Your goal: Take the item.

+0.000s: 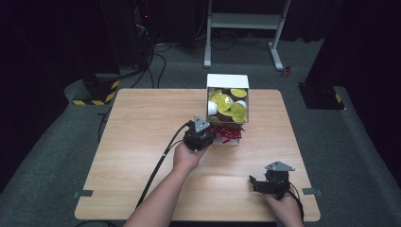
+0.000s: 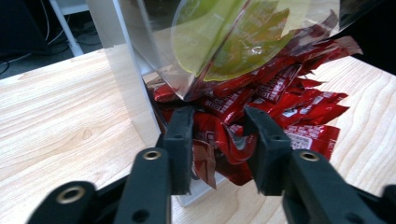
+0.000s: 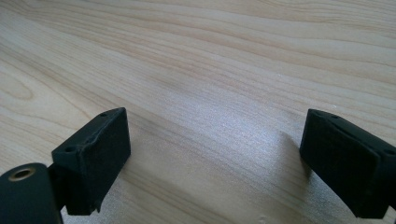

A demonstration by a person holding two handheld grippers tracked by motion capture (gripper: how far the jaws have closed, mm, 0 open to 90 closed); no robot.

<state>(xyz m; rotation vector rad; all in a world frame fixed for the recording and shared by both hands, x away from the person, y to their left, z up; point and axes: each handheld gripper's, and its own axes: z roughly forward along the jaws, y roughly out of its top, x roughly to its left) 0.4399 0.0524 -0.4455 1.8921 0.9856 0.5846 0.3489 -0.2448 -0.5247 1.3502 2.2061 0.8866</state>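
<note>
Lettering on red sachets (image 2: 280, 100) illegible; left tongs (image 2: 218, 140) pinching one sachet; right tongs (image 3: 215, 154) spread wide over worktop (image 3: 210, 70).

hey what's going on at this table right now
A person is working the left gripper into a pile of red sauce packets at the front of a white box that also holds yellow-lidded cups. A packet sits between its jaws. The right gripper rests open over the bare wooden table.

Box (image 1: 227, 81) at table's (image 1: 142, 156) far edge, sachets (image 1: 229, 133) in its near compartment, lidded cups (image 1: 227, 105) behind them
</note>
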